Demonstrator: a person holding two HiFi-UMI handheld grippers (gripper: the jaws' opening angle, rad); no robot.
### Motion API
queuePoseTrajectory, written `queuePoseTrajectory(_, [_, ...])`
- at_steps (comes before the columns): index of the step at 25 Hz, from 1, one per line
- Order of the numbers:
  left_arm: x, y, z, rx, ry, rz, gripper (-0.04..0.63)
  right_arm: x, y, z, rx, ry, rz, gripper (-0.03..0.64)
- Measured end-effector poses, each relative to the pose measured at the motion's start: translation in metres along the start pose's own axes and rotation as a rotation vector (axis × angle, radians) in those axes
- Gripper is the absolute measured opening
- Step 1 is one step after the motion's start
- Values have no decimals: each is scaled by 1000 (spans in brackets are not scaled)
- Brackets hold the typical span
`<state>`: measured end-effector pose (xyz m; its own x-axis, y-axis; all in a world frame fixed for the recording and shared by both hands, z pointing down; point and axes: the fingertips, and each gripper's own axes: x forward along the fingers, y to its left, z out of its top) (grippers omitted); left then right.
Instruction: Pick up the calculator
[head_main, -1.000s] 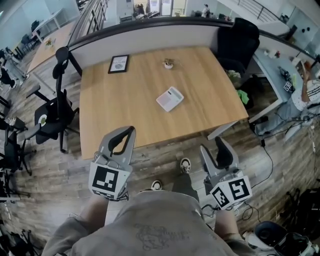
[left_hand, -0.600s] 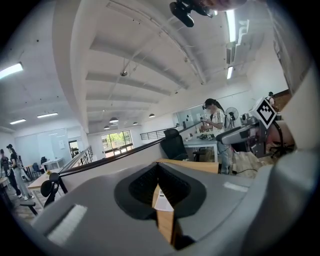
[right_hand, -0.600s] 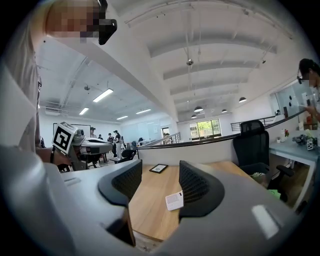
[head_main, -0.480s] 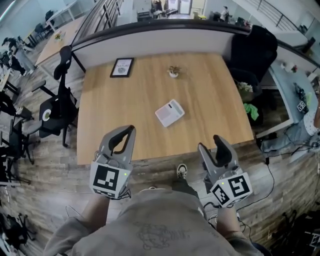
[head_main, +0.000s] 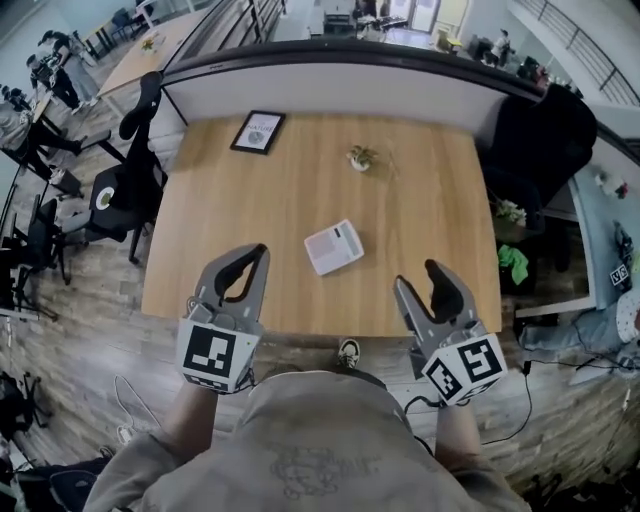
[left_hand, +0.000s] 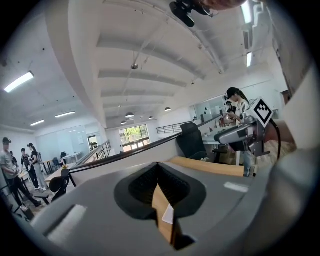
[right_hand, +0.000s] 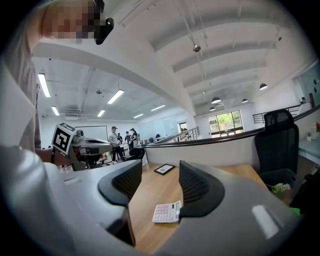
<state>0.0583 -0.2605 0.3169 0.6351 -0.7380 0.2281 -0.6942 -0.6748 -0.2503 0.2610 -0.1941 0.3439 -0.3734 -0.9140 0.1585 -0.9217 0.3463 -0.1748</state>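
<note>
The calculator (head_main: 333, 247), white with grey keys, lies flat near the middle of the wooden table (head_main: 220, 220). Both grippers hover at the table's near edge, short of it. My left gripper (head_main: 259, 252) is to the calculator's left, its jaws shut with nothing between them. My right gripper (head_main: 418, 279) stands open to the calculator's right, also holding nothing. In the right gripper view the calculator (right_hand: 166, 212) shows between the open fingers (right_hand: 200, 190), some way ahead. A sliver of the calculator (left_hand: 168, 214) shows through the shut left gripper (left_hand: 157, 167).
A framed picture (head_main: 257, 131) and a small potted plant (head_main: 361, 157) stand at the table's far side, before a low partition (head_main: 330, 85). A black office chair (head_main: 130, 180) stands left of the table and another (head_main: 545, 140) at its right. People stand in the distance.
The person has stepped up to the table: both grippers went from over the floor to over the table's near edge. The calculator has stayed put. Neither gripper's jaws have changed.
</note>
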Motion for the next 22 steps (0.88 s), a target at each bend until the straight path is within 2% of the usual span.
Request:
queuePoseTrajectory(7, [18, -9, -2, -38, 50, 74, 2, 22, -34, 2, -14, 27, 82, 216])
queuePoseTrajectory(13, [13, 7, -3, -2, 24, 112, 2, 34, -40, 1, 26, 41, 107, 216])
queuePoseTrajectory(22, [18, 33, -28, -9, 61, 91, 2, 65, -38, -21, 80, 109, 116, 216])
